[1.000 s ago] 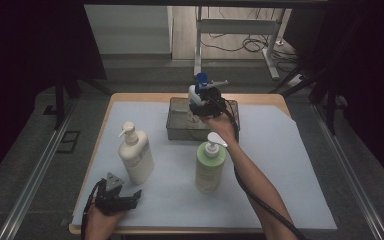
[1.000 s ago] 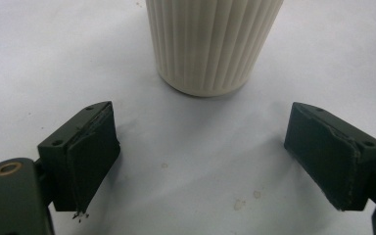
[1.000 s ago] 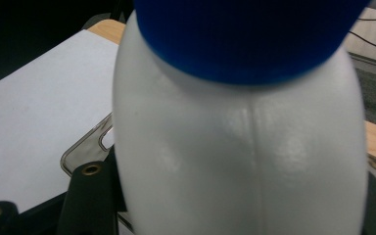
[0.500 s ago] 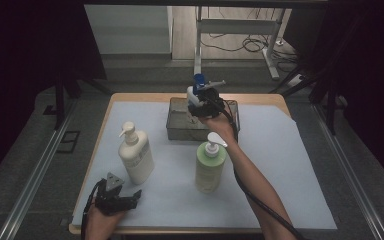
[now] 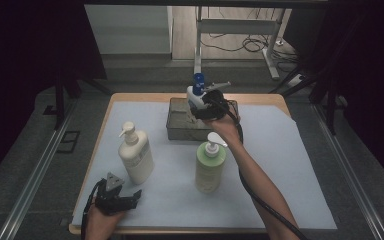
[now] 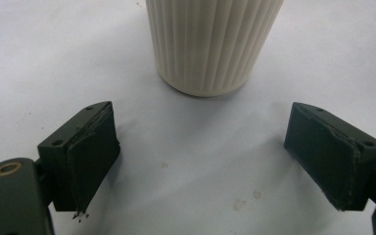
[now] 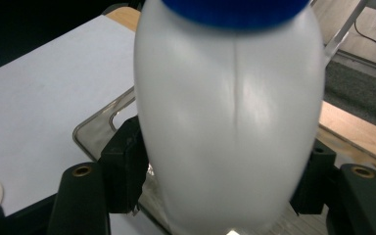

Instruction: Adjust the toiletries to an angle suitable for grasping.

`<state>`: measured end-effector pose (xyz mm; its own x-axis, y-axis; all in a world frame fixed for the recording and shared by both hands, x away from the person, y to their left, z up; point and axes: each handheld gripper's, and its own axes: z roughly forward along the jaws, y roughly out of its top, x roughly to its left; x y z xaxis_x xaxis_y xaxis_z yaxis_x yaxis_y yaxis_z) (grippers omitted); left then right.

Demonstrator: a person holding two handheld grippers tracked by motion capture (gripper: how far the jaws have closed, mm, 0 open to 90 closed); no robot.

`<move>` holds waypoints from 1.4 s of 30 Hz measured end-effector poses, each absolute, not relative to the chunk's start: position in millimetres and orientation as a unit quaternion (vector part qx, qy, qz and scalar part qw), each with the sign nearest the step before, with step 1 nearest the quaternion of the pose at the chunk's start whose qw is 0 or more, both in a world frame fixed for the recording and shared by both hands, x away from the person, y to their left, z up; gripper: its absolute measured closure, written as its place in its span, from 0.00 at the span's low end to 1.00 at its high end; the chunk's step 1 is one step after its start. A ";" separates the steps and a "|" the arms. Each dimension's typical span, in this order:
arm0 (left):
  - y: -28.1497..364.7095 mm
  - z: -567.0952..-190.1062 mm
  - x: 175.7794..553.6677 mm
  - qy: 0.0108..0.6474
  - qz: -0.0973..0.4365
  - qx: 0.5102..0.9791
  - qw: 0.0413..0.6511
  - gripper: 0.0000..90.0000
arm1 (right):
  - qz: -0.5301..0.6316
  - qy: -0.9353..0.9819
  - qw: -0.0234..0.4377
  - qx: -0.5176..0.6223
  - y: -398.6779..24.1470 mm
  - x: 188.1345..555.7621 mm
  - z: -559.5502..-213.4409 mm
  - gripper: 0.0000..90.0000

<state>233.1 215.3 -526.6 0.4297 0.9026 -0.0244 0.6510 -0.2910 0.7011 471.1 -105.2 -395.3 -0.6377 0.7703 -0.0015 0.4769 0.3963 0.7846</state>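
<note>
While the left gripper (image 5: 135, 196) rests near the table's six-to-seven o'clock edge, jaws spread wide and empty, the cream pump bottle (image 5: 135, 155) stands just beyond at its twelve o'clock. Farther off, the right gripper (image 5: 198, 102), jaws just easing wider, clasps the blue-capped white bottle (image 7: 230, 122) over the clear tray (image 5: 177, 131).

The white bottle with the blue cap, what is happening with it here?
A person holds the white bottle in the right claw over the clear tray; its jaws have just been opening a little, the bottle between them. The left claw rests open near the cream pump bottle. A green pump bottle stands mid-table.
</note>
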 end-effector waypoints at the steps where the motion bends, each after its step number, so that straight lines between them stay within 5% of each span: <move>1: 215.3 -526.6 233.1 0.498 0.193 0.780 0.326 0.14 | 0.396 0.814 0.183 0.383 -107.0 470.0 -395.6 0.39; 10: 215.2 -526.7 233.1 0.498 0.193 0.780 0.327 0.14 | 0.398 0.821 0.168 0.372 -119.6 458.6 -399.2 0.37; 16: 215.1 -526.7 233.1 0.498 0.193 0.779 0.327 0.14 | 0.398 0.820 0.166 0.377 -129.0 451.4 -401.5 0.44; 26: 214.9 -526.7 233.0 0.499 0.193 0.779 0.327 0.14 | 0.392 0.818 0.166 0.386 -151.3 444.3 -408.7 0.61; 38: 214.9 -526.8 233.1 0.499 0.193 0.779 0.327 0.14 | 0.370 0.810 0.190 0.413 -154.3 459.3 -420.8 0.97; 42: 215.0 -526.7 233.1 0.499 0.193 0.779 0.326 0.14 | 0.364 0.806 0.191 0.425 -150.3 467.4 -427.2 0.99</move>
<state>233.1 215.0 -526.7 0.4273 0.9038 -0.0248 0.6517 -0.2889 0.7013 467.4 -150.3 -427.2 -0.5651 0.8250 0.0010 0.5468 0.3737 0.7492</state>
